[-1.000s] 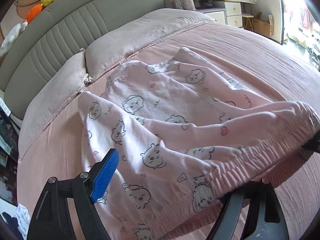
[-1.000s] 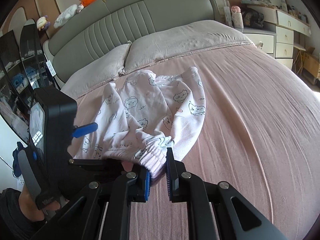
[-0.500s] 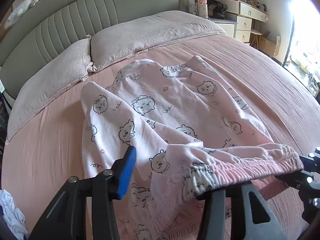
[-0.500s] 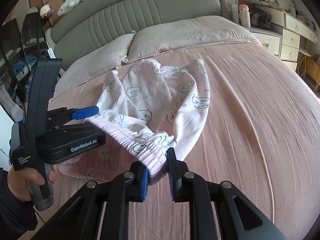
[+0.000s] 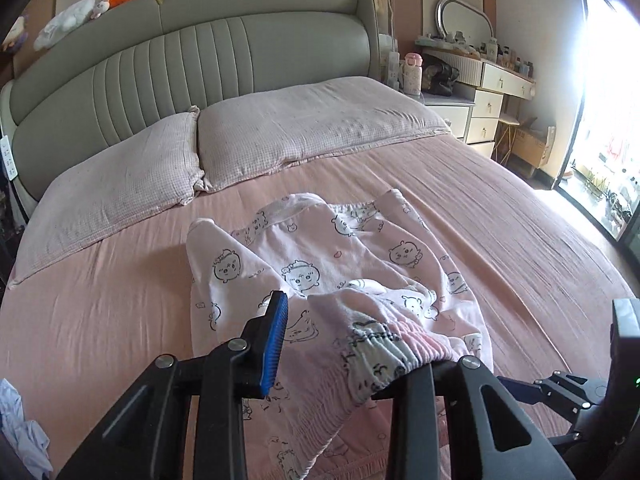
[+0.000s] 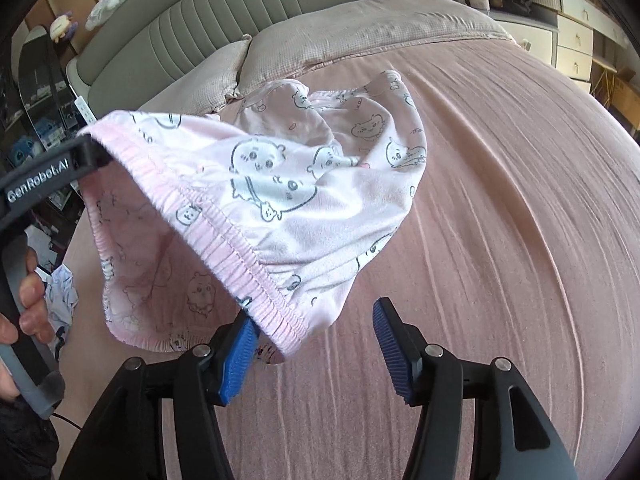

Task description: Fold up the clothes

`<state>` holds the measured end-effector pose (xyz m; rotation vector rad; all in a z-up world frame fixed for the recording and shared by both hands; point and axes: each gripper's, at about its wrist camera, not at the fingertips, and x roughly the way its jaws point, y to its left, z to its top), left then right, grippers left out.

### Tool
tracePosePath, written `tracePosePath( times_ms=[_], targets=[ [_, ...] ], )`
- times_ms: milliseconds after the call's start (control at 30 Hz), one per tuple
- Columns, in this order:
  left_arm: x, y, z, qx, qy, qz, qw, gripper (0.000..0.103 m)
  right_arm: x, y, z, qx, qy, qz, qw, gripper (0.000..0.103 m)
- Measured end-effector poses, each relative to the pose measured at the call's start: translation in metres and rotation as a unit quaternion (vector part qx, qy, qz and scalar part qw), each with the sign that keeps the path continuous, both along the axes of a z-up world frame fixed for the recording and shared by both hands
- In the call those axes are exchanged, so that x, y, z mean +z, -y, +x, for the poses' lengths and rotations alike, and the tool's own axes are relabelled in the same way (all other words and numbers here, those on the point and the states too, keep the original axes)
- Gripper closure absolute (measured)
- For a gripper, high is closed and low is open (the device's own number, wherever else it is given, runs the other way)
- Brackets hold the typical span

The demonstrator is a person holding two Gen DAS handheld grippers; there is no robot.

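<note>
Pale pink pyjama trousers (image 5: 352,264) with cartoon animal prints lie on the pink bed sheet (image 5: 100,300), legs toward the pillows. Their elastic waistband (image 6: 224,240) is lifted off the bed. My left gripper (image 5: 348,344) stands open, with the waistband draped over its right finger (image 5: 420,376); it also shows in the right wrist view (image 6: 86,152), hooked in the waistband's left end. My right gripper (image 6: 316,344) is open, and the waistband's right end rests against its left pad (image 6: 238,356). It shows at the lower right of the left wrist view (image 5: 560,390).
Two pink-grey pillows (image 5: 304,128) lie against the grey padded headboard (image 5: 192,56), with plush toys along its top. White drawers (image 5: 480,116) and a dresser stand beyond the bed's right side. A crumpled white-blue cloth (image 5: 20,436) lies at the left edge.
My right gripper has opened and let go of the waistband. The left gripper has lifted and drawn back, stretching the waistband wider between the two grippers.
</note>
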<state>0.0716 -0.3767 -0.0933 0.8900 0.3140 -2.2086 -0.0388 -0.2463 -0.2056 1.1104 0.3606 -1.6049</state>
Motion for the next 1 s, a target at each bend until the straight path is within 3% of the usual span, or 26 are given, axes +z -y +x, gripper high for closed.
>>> tracePosePath(
  times_ms=[367, 467, 1000],
  targets=[
    [0.018, 0.007, 0.008, 0.0, -0.025, -0.003, 0.9997, 0.075, -0.014, 0.013, 0.019, -0.016, 0.045, -0.001, 0.999, 0.046],
    [0.019, 0.01, 0.012, 0.001, -0.031, -0.002, 0.9995, 0.084, -0.02, 0.017, 0.029, -0.015, 0.05, 0.002, 0.999, 0.046],
    [0.043, 0.023, 0.045, 0.02, -0.09, 0.014, 0.9956, 0.084, -0.033, 0.023, 0.048, -0.038, -0.002, 0.003, 0.999, 0.045]
  ],
)
